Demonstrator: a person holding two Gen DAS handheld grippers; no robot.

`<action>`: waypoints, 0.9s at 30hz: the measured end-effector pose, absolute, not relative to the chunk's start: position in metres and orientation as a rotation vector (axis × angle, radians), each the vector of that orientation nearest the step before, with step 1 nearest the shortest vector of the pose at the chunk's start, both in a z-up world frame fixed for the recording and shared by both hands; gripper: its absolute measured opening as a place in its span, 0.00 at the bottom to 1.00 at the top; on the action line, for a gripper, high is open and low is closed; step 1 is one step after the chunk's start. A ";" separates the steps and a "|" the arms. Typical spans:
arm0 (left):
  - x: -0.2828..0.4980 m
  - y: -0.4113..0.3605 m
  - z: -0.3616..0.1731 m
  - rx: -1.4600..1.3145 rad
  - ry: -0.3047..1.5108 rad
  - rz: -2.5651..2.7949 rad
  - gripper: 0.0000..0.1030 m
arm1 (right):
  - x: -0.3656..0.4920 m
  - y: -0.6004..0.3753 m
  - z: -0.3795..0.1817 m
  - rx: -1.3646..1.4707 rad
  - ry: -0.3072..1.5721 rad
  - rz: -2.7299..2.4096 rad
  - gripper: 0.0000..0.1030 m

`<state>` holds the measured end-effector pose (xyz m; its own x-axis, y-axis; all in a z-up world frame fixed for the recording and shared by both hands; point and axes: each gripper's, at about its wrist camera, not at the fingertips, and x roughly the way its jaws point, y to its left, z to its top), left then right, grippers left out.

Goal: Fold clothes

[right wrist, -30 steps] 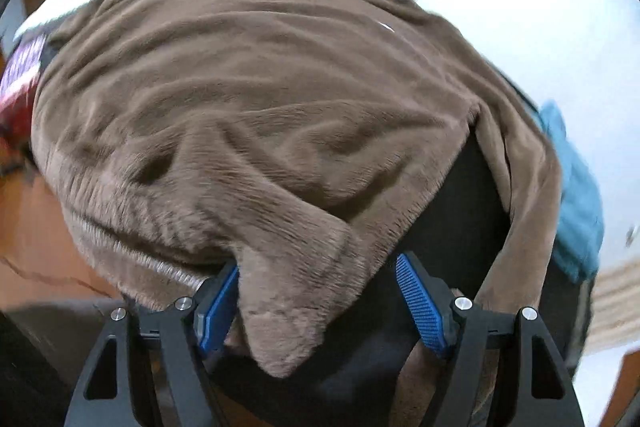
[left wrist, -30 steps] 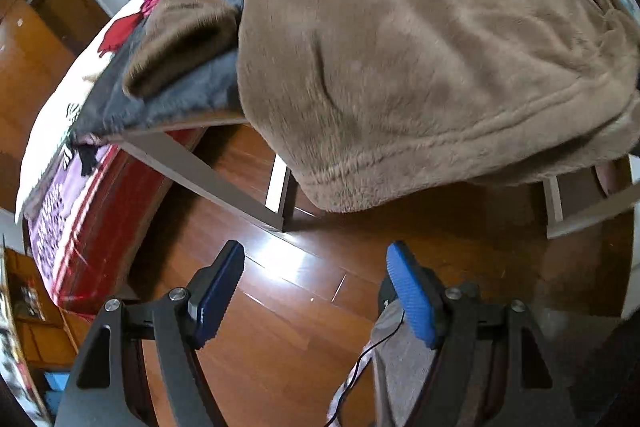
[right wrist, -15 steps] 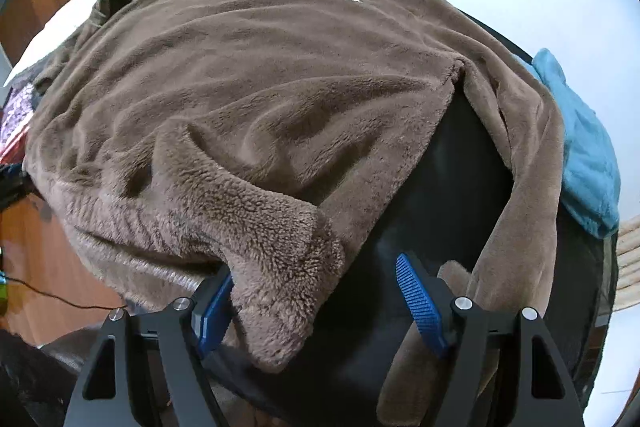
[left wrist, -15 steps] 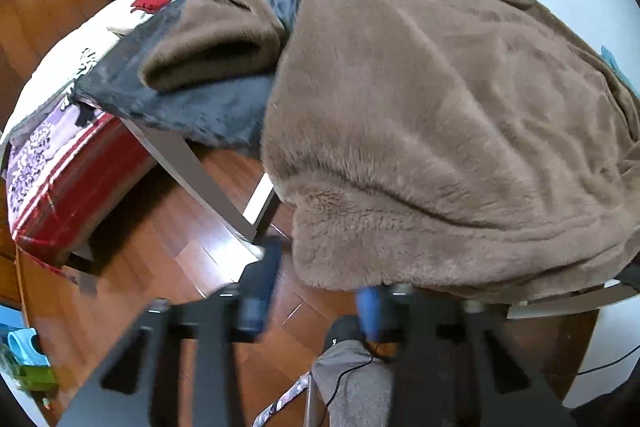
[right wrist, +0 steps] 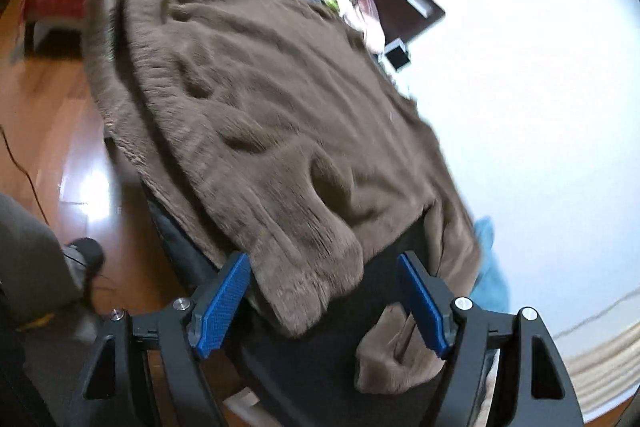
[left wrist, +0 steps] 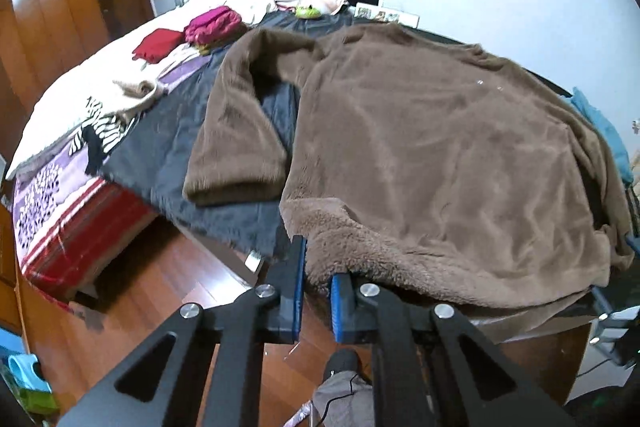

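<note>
Fuzzy brown fleece sweater, glossy wood floor

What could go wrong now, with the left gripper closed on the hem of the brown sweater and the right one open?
1. The left gripper pinches only the fluffy hem edge of the brown sweater; the thick pile may slip out when pulled.
2. The right gripper is open around its corner, so a one-sided pull may skew the fold.
3. The hem overhangs the table edge; the sweater might slide toward the floor.

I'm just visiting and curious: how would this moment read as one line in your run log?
stage: grasping hem | left gripper: shut on brown fleece sweater hem | right gripper: open, at sweater's other hem corner | sweater: spread on dark table
</note>
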<state>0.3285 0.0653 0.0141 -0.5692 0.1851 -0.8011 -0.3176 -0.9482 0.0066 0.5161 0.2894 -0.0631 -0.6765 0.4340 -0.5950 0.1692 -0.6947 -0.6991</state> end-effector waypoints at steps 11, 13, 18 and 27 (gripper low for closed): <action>0.324 0.070 0.039 -1.234 0.234 2.563 0.12 | 0.481 0.297 -0.075 -1.276 -0.989 2.508 0.29; 0.322 0.067 0.040 -1.232 0.250 2.569 0.12 | 0.479 0.312 -0.068 -1.341 -0.832 2.524 0.27; 0.321 0.055 0.055 -1.185 0.303 2.581 0.15 | 0.489 0.341 -0.016 -1.450 -0.279 2.631 0.25; 0.332 0.049 0.047 -1.152 0.616 2.440 0.35 | 0.510 0.347 -0.014 -1.694 0.083 2.594 0.25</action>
